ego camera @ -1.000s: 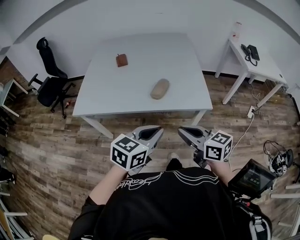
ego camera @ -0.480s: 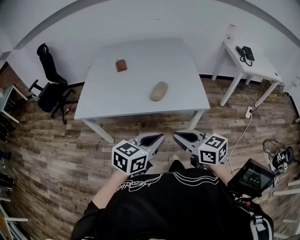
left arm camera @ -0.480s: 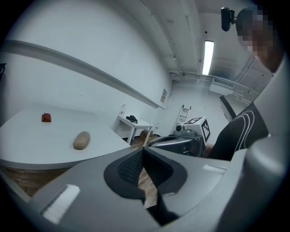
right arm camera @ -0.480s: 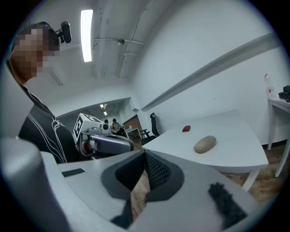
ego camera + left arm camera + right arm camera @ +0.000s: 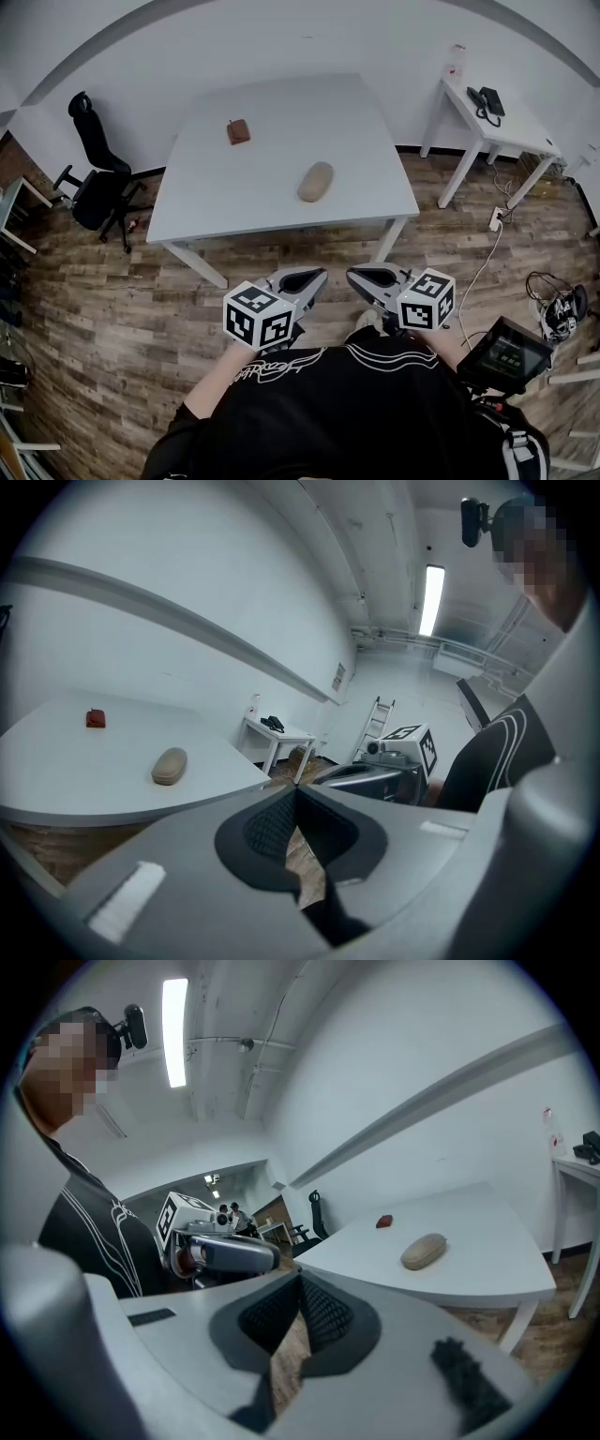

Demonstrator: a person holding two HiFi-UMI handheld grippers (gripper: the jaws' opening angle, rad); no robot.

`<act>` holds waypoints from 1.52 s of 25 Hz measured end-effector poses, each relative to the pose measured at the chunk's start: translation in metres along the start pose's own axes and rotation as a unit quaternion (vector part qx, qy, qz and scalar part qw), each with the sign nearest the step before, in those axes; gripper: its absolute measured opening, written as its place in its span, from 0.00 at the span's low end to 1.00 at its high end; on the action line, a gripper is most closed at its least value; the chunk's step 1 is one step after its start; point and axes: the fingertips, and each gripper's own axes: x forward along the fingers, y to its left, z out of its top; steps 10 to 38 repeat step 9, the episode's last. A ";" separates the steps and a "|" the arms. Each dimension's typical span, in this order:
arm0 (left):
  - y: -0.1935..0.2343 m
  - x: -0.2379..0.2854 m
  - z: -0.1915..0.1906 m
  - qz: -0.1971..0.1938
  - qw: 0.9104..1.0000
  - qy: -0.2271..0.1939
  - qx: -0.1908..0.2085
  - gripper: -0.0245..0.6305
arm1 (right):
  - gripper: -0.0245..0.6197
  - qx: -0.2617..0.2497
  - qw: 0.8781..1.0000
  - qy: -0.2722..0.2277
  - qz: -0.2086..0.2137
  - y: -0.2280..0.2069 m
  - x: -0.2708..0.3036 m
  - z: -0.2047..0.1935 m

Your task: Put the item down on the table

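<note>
Tan oval case (image 5: 317,181) lies flat on grey table (image 5: 281,103), centre of head view, near table's front edge. Small brown item (image 5: 238,131) sits on same table, up and left of case, well apart from it. Both grippers hang in lower middle of frame, over wood floor (image 5: 112,300), apart from table. Left gripper (image 5: 314,276): jaws fully together, nothing btwn them. Right gripper (image 5: 359,275): jaws together too, empty. Person's black shirt (image 5: 347,412) fills bottom. Black chair (image 5: 94,178) at left; white side table (image 5: 511,131) w/ phone (image 5: 486,97) at upper right.
</note>
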 end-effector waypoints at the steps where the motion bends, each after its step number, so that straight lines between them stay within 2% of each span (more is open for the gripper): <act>1: 0.000 -0.001 -0.001 0.000 1.000 -0.001 0.000 0.05 | 0.05 0.000 1.000 0.001 0.000 0.002 0.000 -0.001; 9: 0.020 0.009 0.007 0.010 1.000 -0.001 -0.015 0.05 | 0.05 0.008 1.000 0.003 -0.002 -0.020 0.003 0.009; 38: 0.020 0.009 0.007 0.010 1.000 -0.001 -0.015 0.05 | 0.05 0.008 1.000 0.003 -0.002 -0.020 0.003 0.009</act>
